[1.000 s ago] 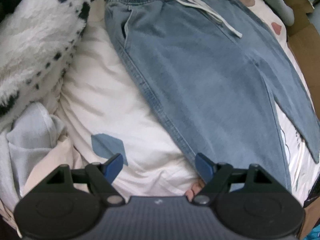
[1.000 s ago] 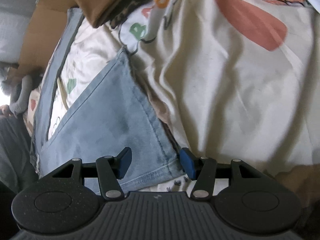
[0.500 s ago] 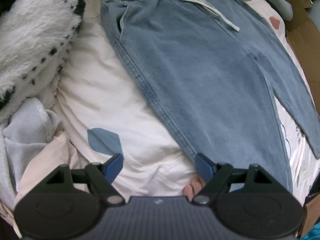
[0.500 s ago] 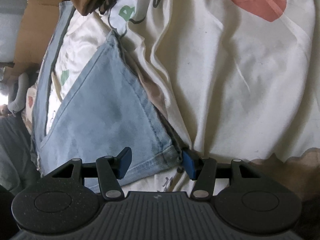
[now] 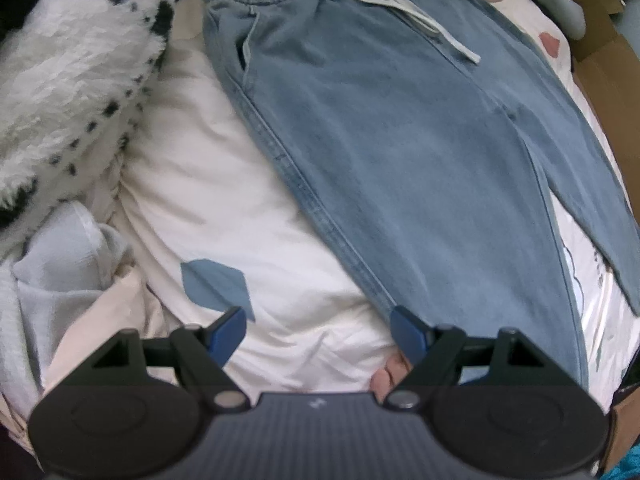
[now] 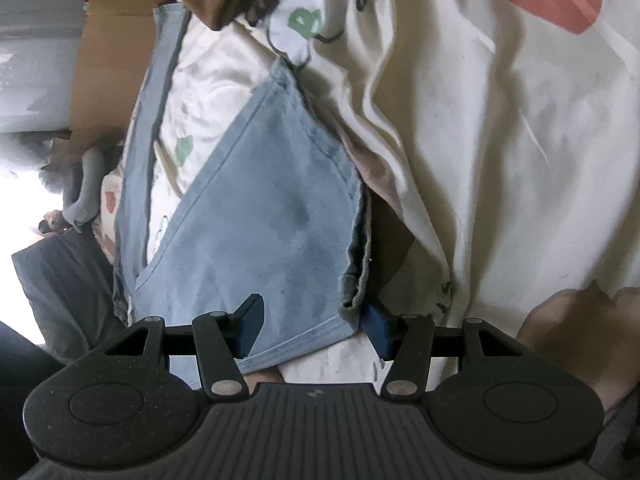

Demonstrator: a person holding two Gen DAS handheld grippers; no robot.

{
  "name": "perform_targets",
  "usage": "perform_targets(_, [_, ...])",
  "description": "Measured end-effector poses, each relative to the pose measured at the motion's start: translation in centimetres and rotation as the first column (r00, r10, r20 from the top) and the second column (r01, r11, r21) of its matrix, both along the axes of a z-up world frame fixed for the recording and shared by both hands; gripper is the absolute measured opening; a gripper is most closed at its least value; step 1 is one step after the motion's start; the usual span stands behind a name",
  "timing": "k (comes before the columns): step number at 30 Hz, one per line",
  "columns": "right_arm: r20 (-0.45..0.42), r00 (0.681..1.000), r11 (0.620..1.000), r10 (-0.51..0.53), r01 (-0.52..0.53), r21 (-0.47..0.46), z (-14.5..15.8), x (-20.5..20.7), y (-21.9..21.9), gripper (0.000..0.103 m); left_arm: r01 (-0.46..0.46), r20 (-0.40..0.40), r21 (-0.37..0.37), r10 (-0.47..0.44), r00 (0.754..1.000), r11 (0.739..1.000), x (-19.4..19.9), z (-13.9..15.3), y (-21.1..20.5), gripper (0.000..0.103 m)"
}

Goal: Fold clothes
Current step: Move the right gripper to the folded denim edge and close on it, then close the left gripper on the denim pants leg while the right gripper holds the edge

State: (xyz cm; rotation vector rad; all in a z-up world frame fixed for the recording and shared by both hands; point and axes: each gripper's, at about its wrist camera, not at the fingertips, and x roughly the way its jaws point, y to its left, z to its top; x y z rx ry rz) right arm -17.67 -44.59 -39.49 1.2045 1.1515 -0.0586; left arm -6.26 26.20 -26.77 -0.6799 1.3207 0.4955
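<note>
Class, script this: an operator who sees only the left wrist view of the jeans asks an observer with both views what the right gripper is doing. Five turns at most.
Operator: I see the jeans spread flat, waistband at the far end. Is the right gripper open?
Observer: Yes, the right gripper is open, with its jaws wide apart.
Operator: What lies between them?
Observer: The hem of one leg, with its corner curled up beside one finger.
</note>
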Motion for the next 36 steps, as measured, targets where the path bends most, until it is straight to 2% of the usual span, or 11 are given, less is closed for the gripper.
perform_targets(4, [-0.017, 0.999, 0.999, -0.033, 0.032, -0.016, -1.3, 0.5, 0.3, 0.058, 0.005, -0.002, 0.003, -0.005, 1.000, 1.000, 0.1, 0.3, 0.3, 0.081])
perform_targets(6, [-0.017, 1.000, 0.999, -0.026, 0.025, -0.025, -1.7, 0.7, 0.4, 0.049, 0.007, 0.001, 0.003, -0.007, 1.000, 1.000, 0.1, 0.5, 0.4, 0.081])
perform_targets(8, [-0.020, 1.000, 0.999, 0.001, -0.002, -0.038, -1.8, 1.1, 0.8, 0.045, 0.015, 0.010, 0.002, -0.015, 1.000, 1.000, 0.4, 0.6, 0.3, 0.081])
perform_targets(10, [-0.020, 1.000, 0.998, 0.020, -0.021, -0.052, -1.7, 1.2, 1.0, 0.032, 0.016, 0.020, -0.001, -0.016, 1.000, 1.000, 0.6, 0.5, 0.2, 0.081])
perform_targets(12, [-0.019, 1.000, 0.997, 0.015, -0.016, -0.069, -1.6, 1.1, 0.9, 0.015, 0.017, 0.028, -0.011, -0.016, 0.999, 1.000, 0.8, 0.2, 0.1, 0.081])
perform_targets(13, [-0.018, 1.000, 0.997, 0.010, -0.011, -0.078, -1.6, 1.0, 0.9, 0.010, 0.023, 0.034, -0.018, -0.022, 0.999, 1.000, 0.9, 0.0, 0.0, 0.081])
perform_targets(16, [-0.009, 1.000, 0.992, 0.028, -0.029, -0.122, -0.9, 0.8, 0.9, 0.009, 0.050, 0.056, -0.029, -0.048, 0.997, 0.998, 1.3, -0.2, -0.1, 0.081])
perform_targets(21, [0.019, 0.999, 0.988, 0.038, -0.035, -0.149, 1.5, 0.3, 0.7, 0.009, 0.031, 0.112, -0.050, -0.026, 0.993, 0.998, 1.5, -0.7, 0.7, 0.079])
perform_targets(24, [0.022, 0.999, 0.986, 0.046, -0.042, -0.160, 3.1, 0.7, 0.7, 0.009, -0.018, 0.140, -0.062, 0.027, 0.990, 0.998, 1.3, -1.6, 1.5, 0.068])
perform_targets(32, [0.030, 0.997, 0.979, 0.065, -0.058, -0.195, 7.3, 1.8, 0.8, 0.008, -0.153, 0.211, -0.123, 0.176, 0.962, 0.981, 0.3, -4.5, 3.9, 0.057])
perform_targets(36, [0.024, 0.997, 0.974, 0.070, -0.063, -0.217, 8.5, 2.5, 0.9, 0.008, -0.206, 0.247, -0.163, 0.242, 0.938, 0.965, -0.1, -5.6, 5.0, 0.049])
